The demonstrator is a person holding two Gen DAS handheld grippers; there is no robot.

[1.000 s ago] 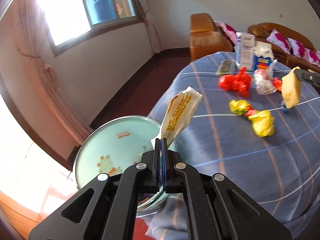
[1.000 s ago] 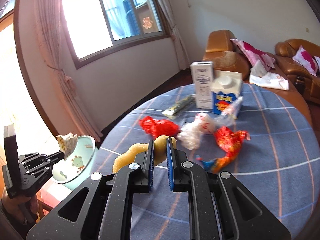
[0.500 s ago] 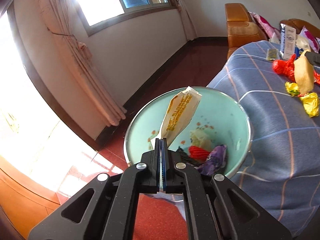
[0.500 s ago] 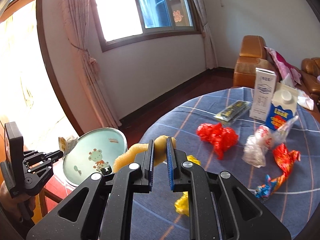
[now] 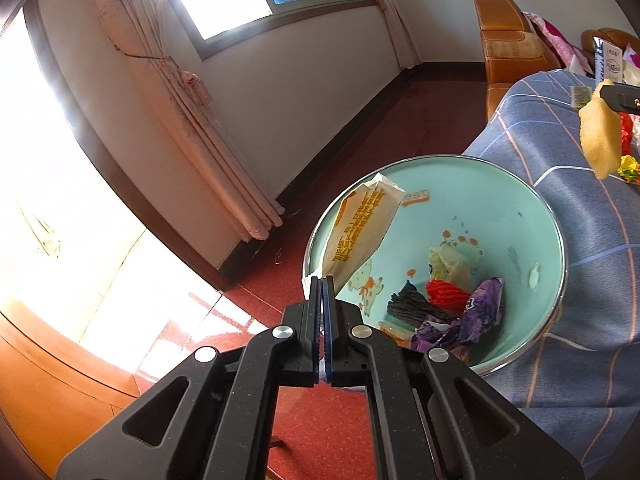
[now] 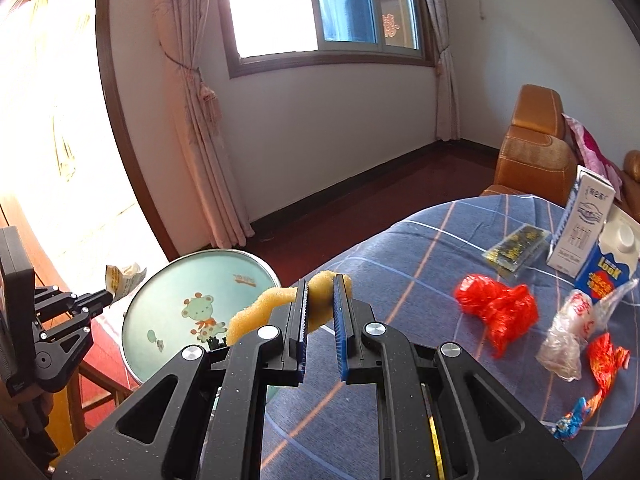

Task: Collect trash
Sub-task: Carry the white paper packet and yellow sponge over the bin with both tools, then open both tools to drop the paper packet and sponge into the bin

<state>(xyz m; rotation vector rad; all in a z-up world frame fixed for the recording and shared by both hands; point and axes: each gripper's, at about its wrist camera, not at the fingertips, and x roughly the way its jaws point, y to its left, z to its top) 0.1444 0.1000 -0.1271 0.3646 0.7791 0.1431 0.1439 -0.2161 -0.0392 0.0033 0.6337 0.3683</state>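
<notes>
Both grippers are matte black with triangular cut-outs, silver round screws, and apparently ridged blue pads lining the fingers [image 6: 340,332].

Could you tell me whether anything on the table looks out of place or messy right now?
Yes: crumpled litter lies loose on the tablecloth, namely a red bag, clear plastic and a red-blue wrapper, beside two upright cartons.

trash in basin [image 5: 536,216] beside table [image 5: 568,160]
</notes>
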